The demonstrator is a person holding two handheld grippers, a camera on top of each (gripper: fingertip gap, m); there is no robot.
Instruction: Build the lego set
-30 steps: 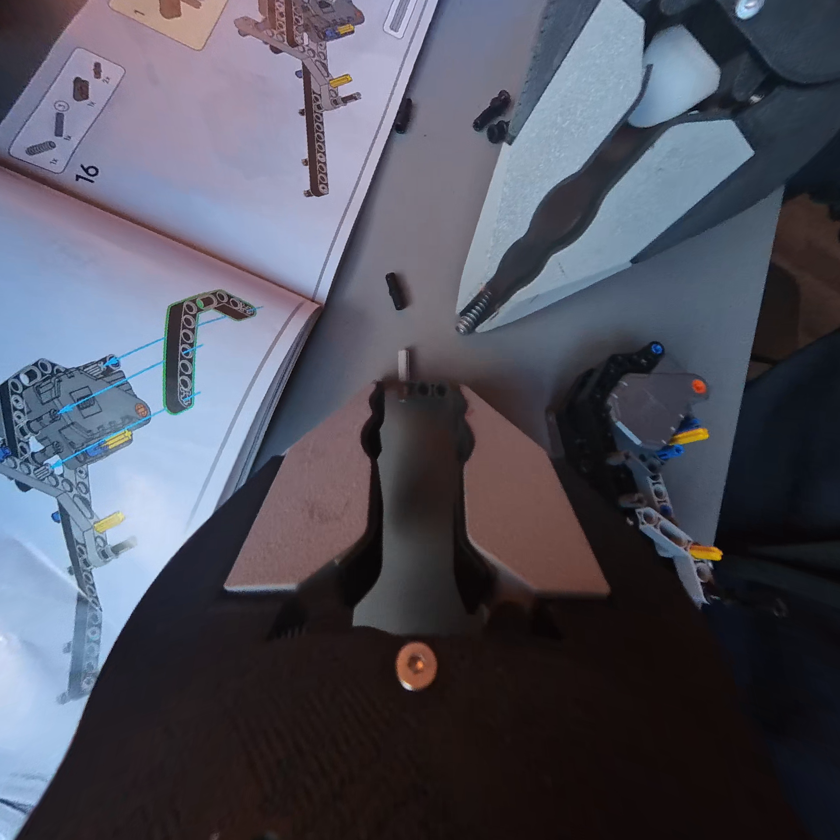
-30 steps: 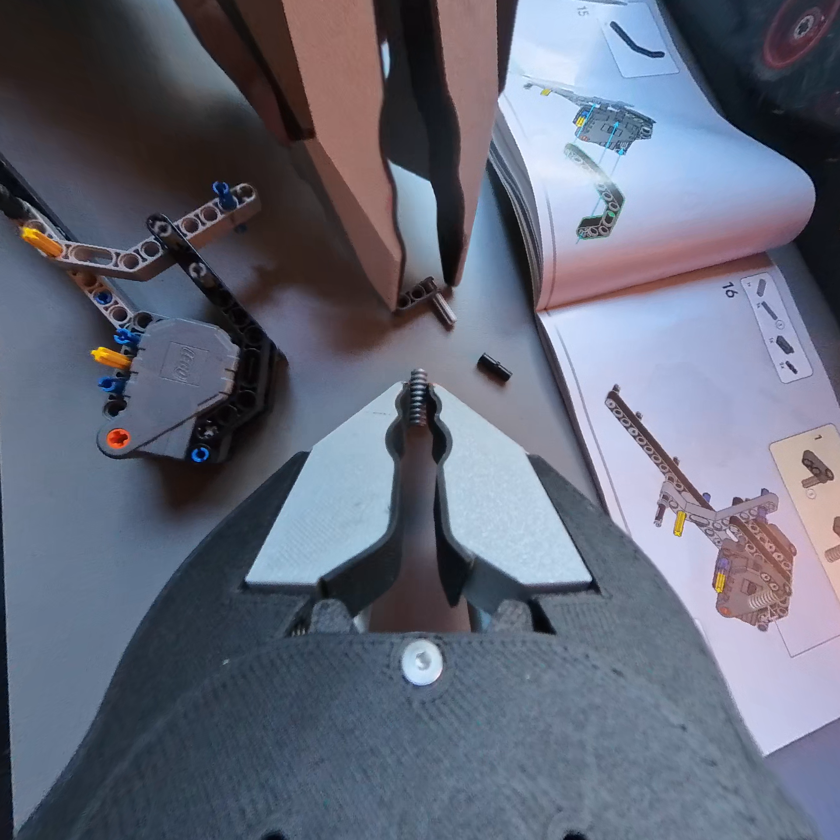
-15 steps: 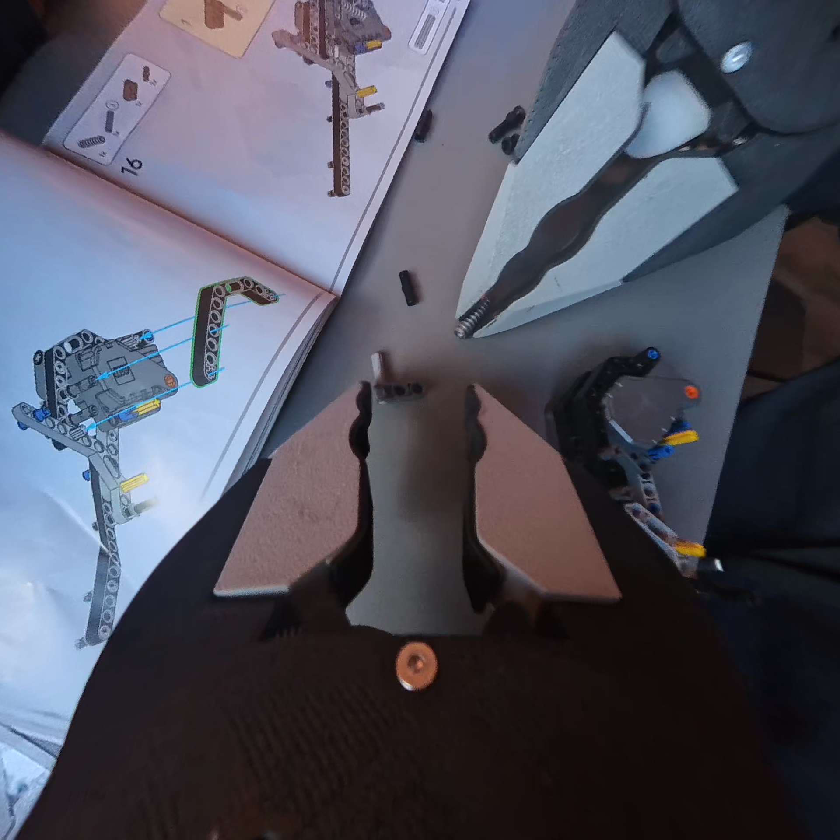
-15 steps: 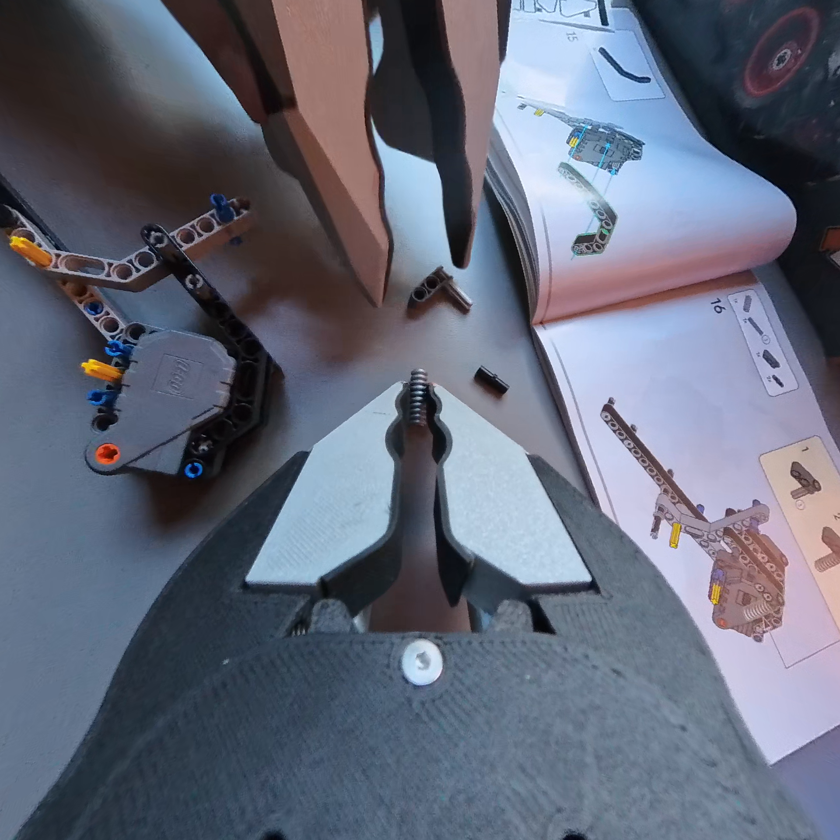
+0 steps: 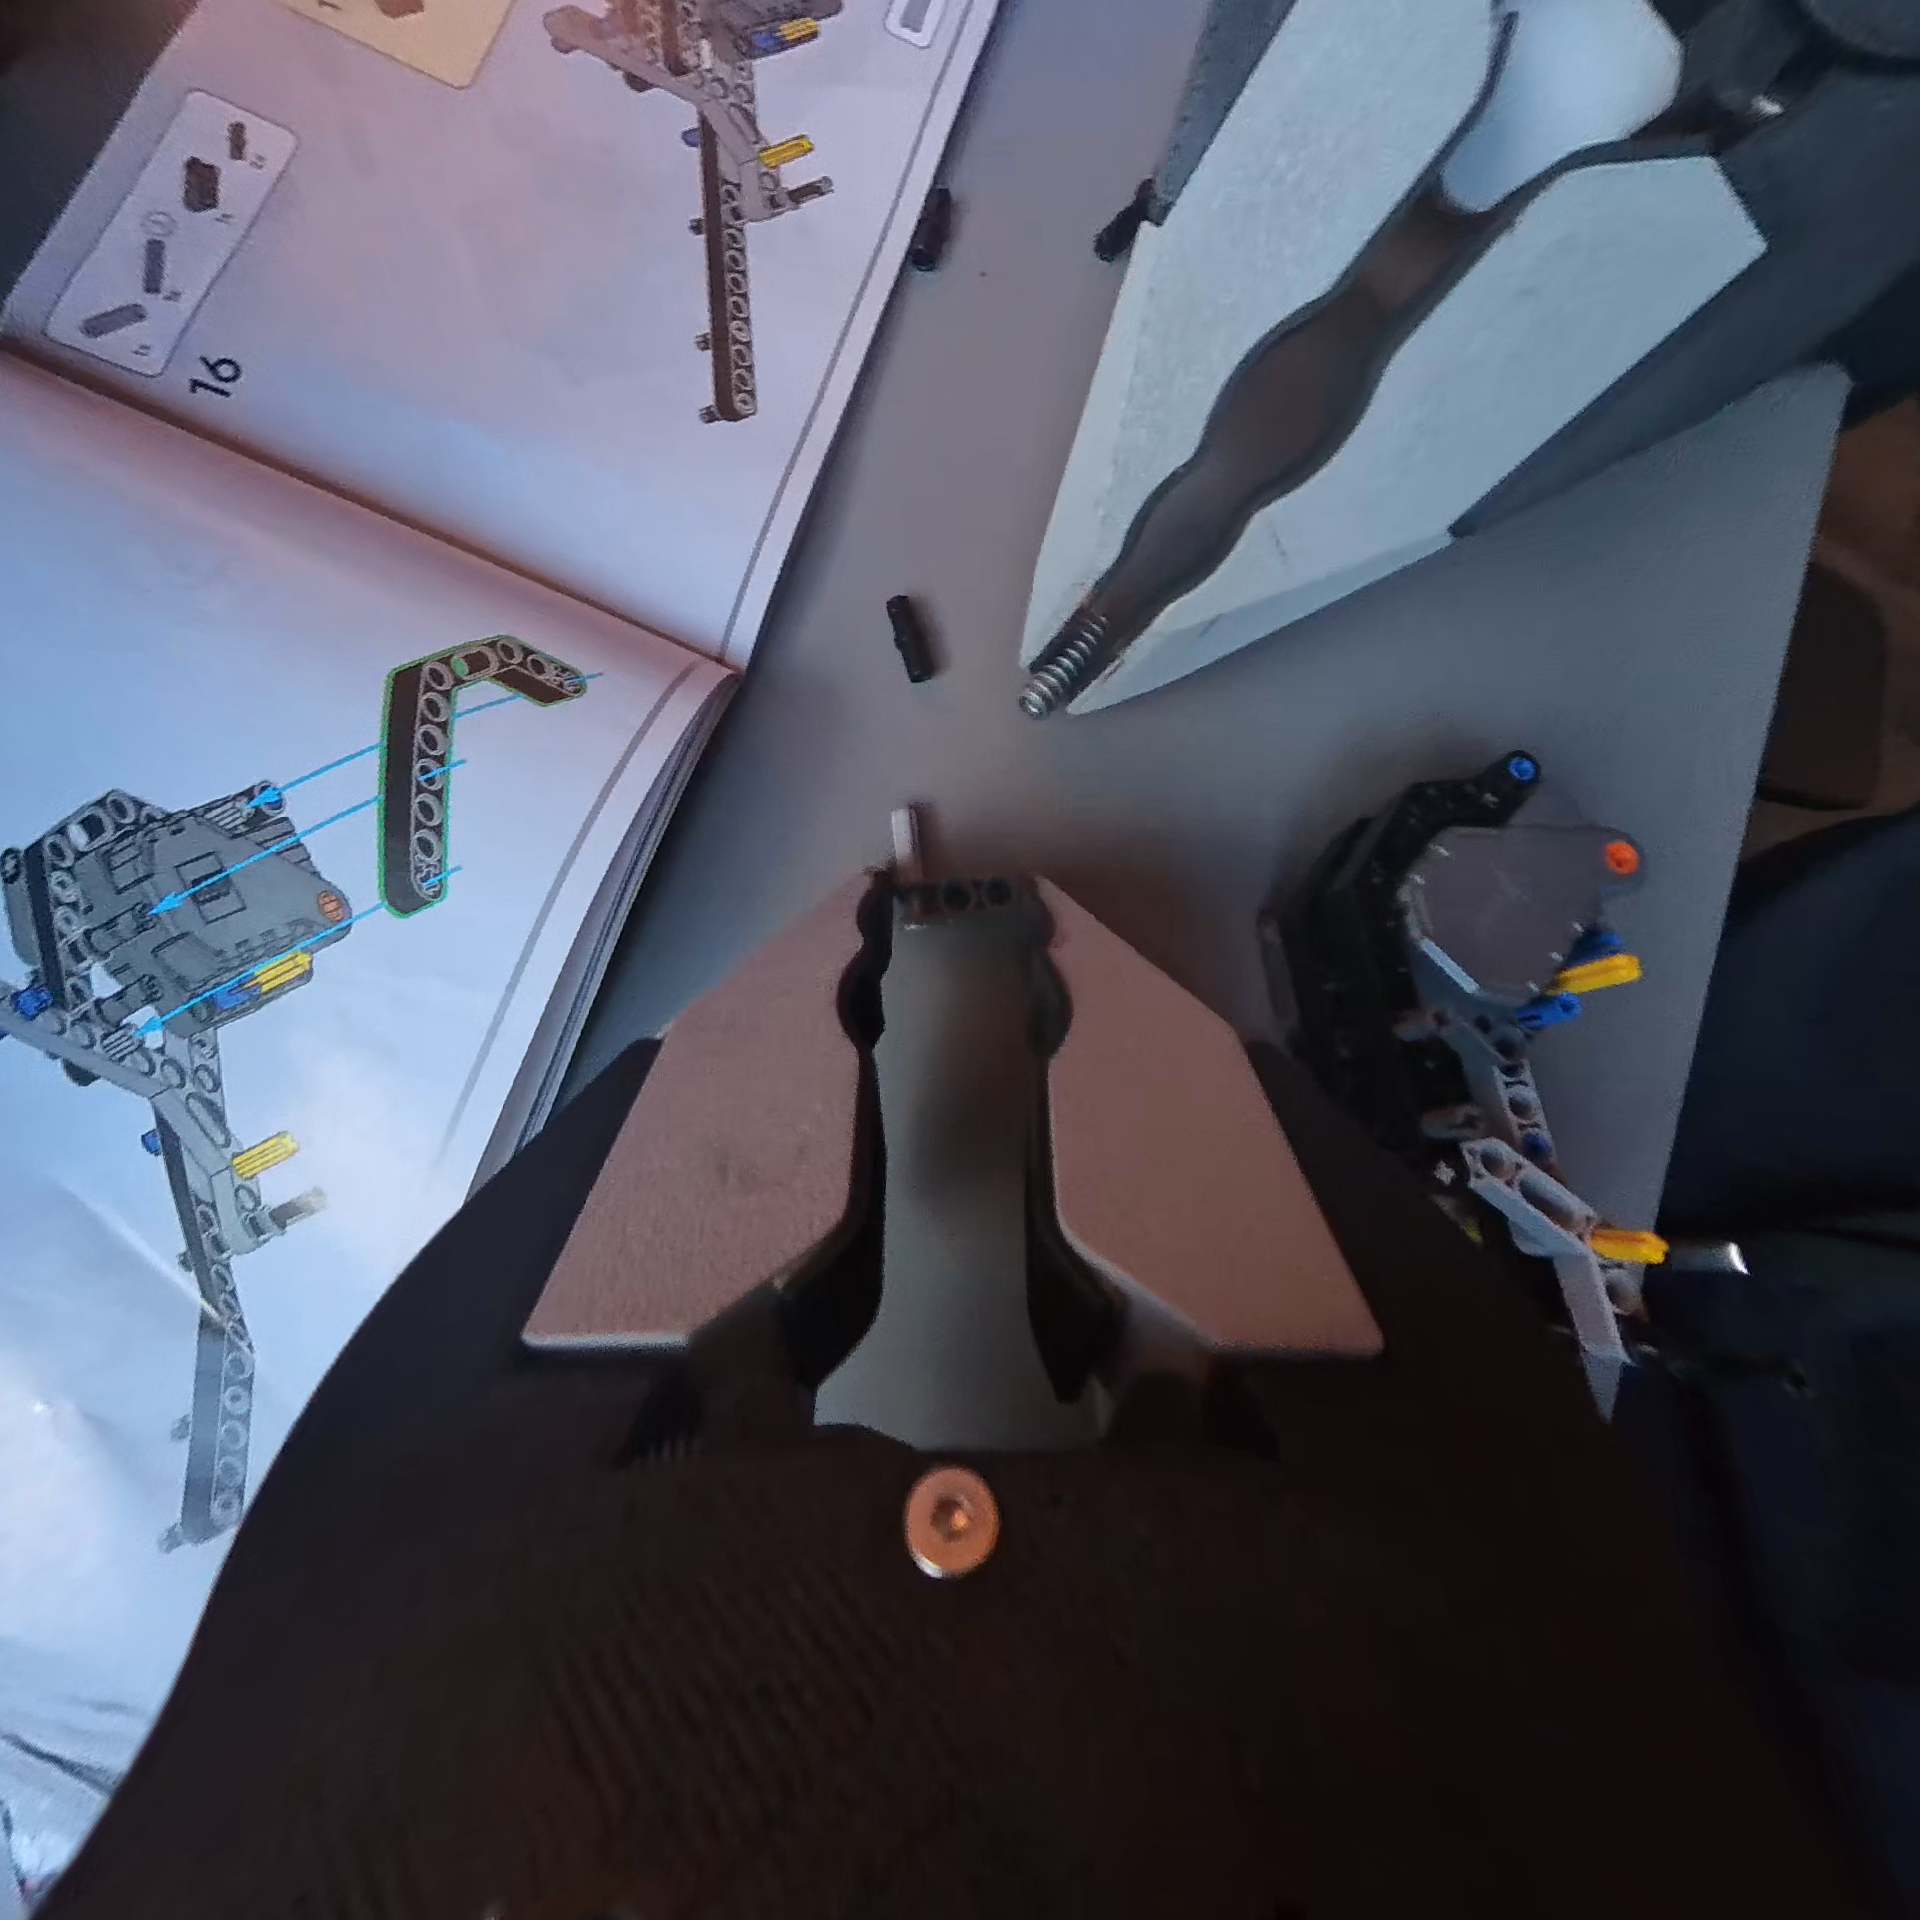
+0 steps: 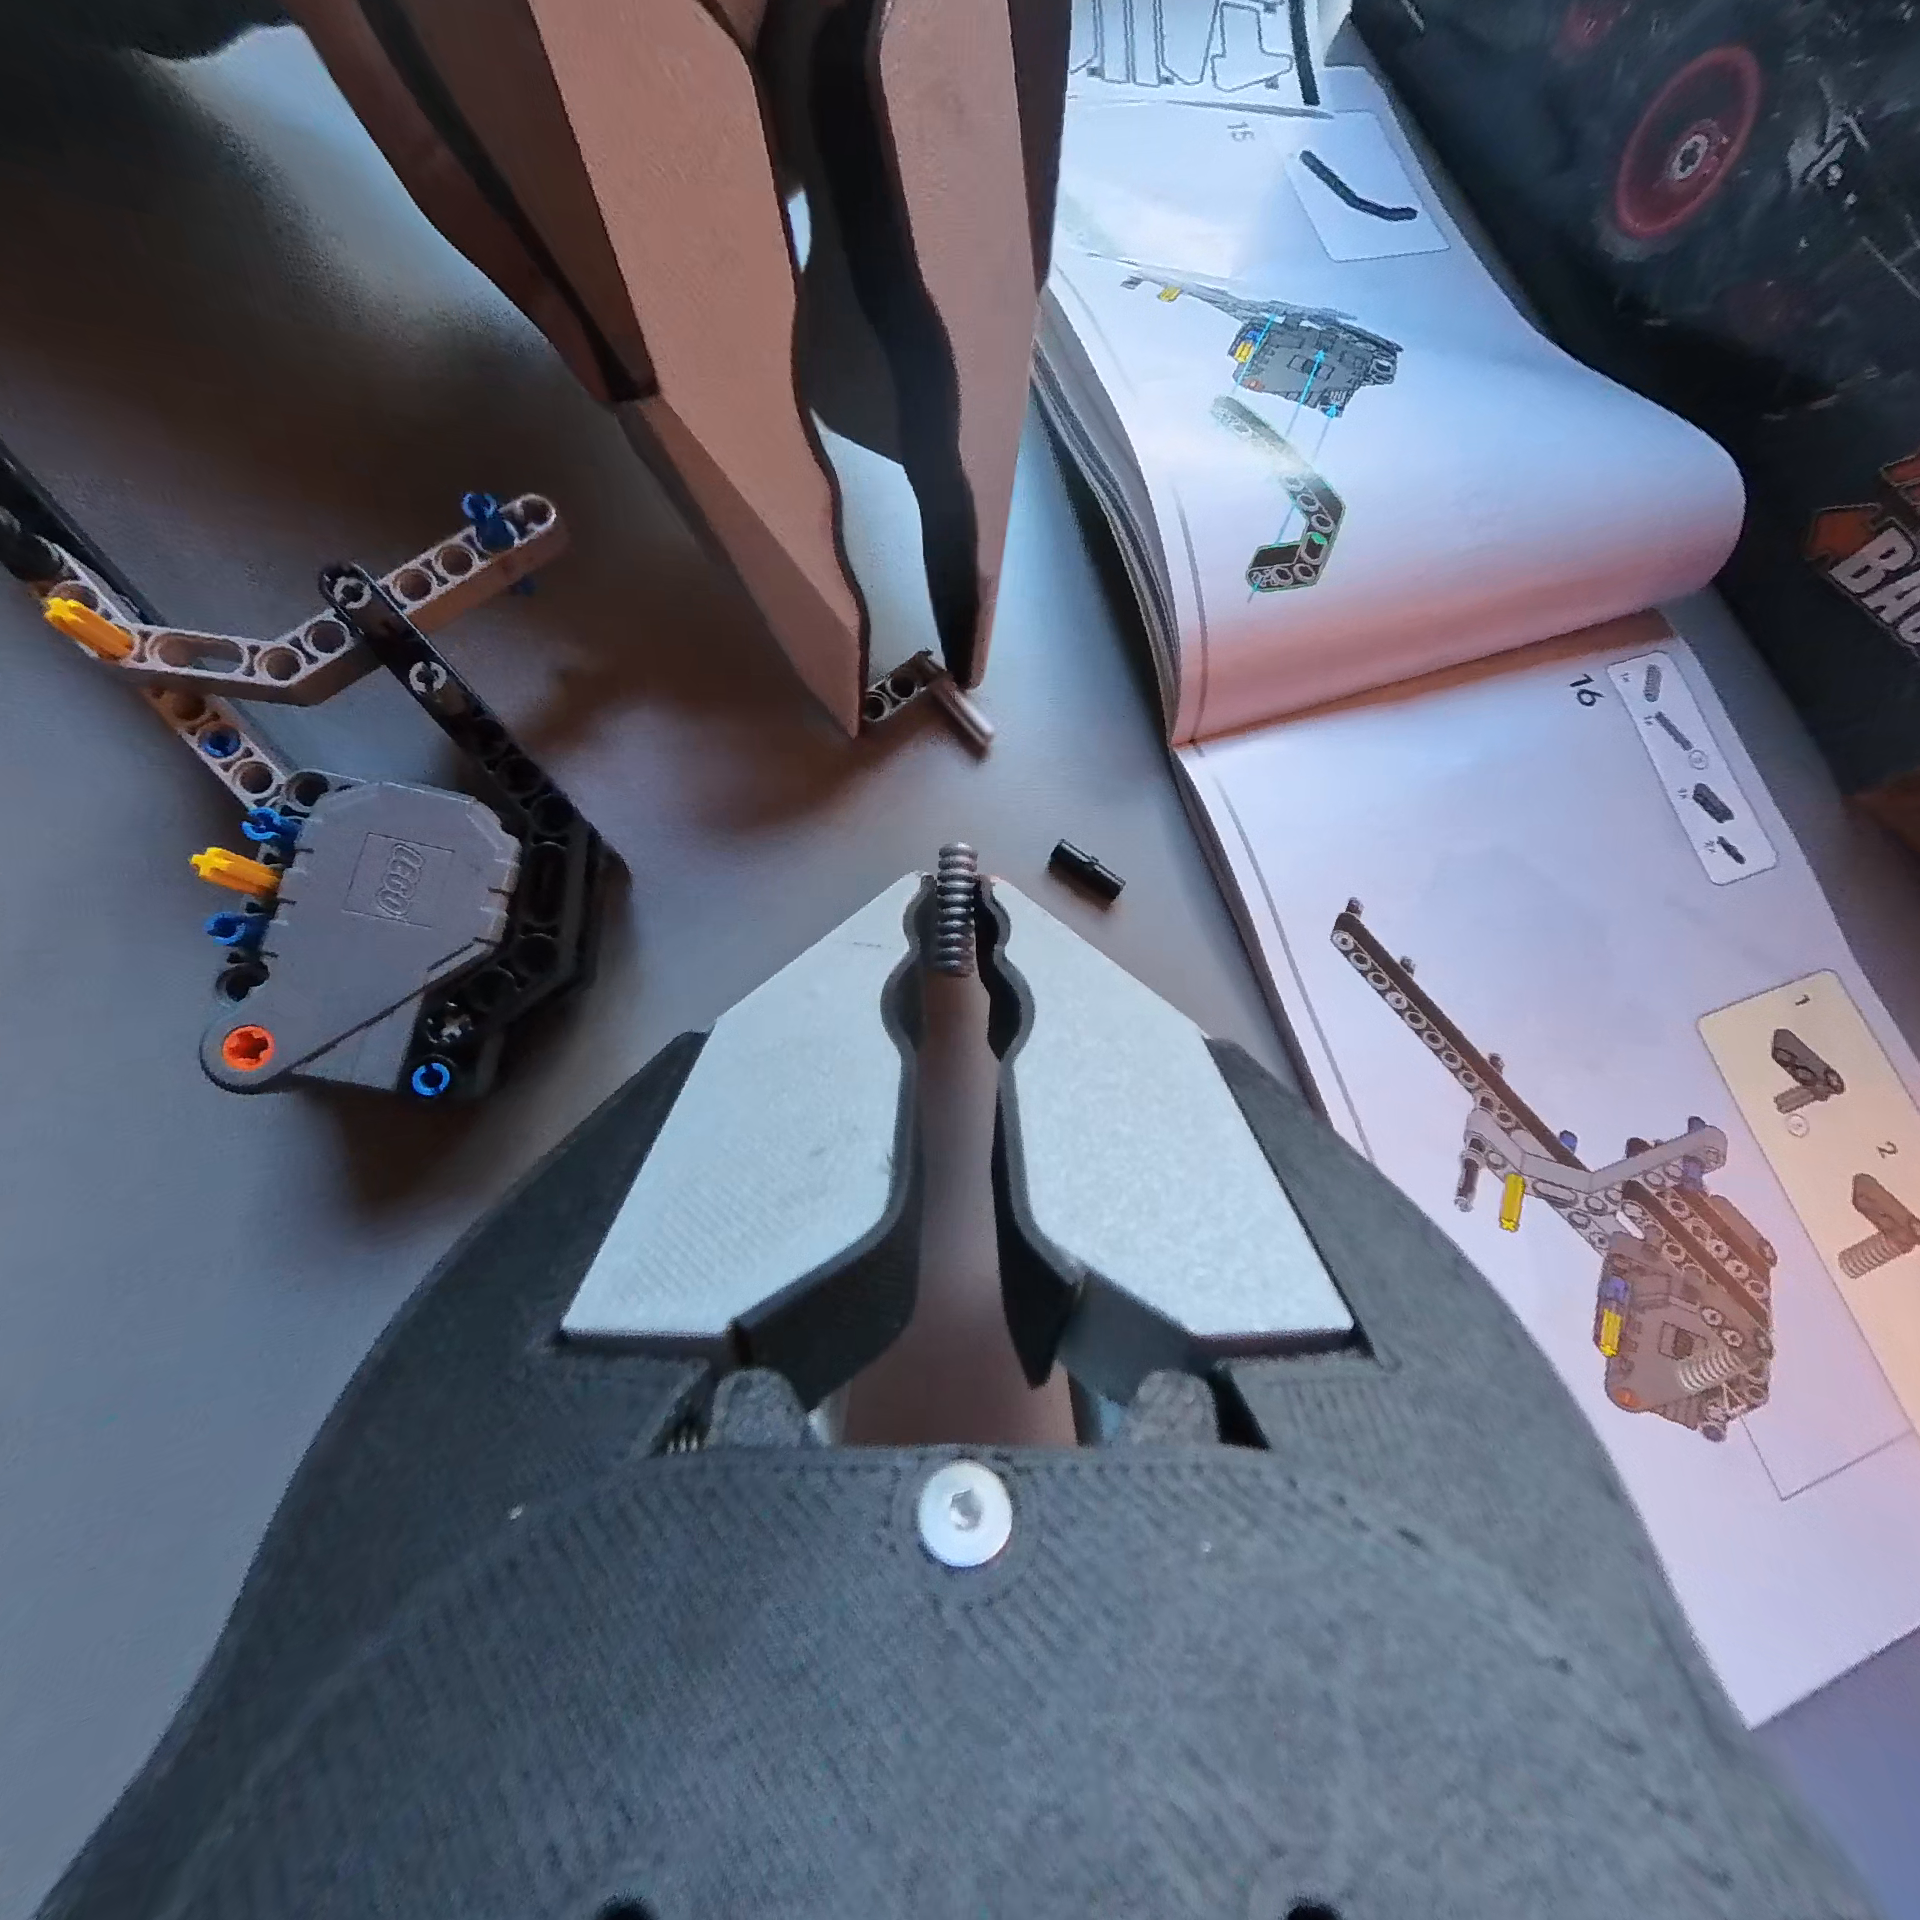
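Observation:
My left gripper (image 5: 961, 896) is shut on a small dark grey connector (image 5: 954, 894) with holes, down at the grey table. A light grey axle (image 5: 906, 831) sticks out of the connector. My right gripper (image 6: 956, 896) is shut on a small metal spring (image 6: 956, 909), whose coils poke past the fingertips. The two grippers face each other, tips a short gap apart. In the right wrist view the left gripper (image 6: 914, 707) holds the connector (image 6: 896, 691) and axle (image 6: 961, 719). The right gripper (image 5: 1065, 681) and spring (image 5: 1070, 665) show in the left wrist view.
A partly built model (image 6: 384, 904) of grey and black beams with blue and yellow pins lies beside the grippers; it also shows in the left wrist view (image 5: 1475, 935). A loose black pin (image 6: 1086, 871) lies between the tips. The open instruction booklet (image 6: 1455, 831) and a dark box (image 6: 1714, 208) flank it. Spacing between my two grippers at the tips: around 4 centimetres.
The left gripper held the connector, opened and left it on the table half a second ago, and has now shut on it again. The right gripper stays shut on the spring.

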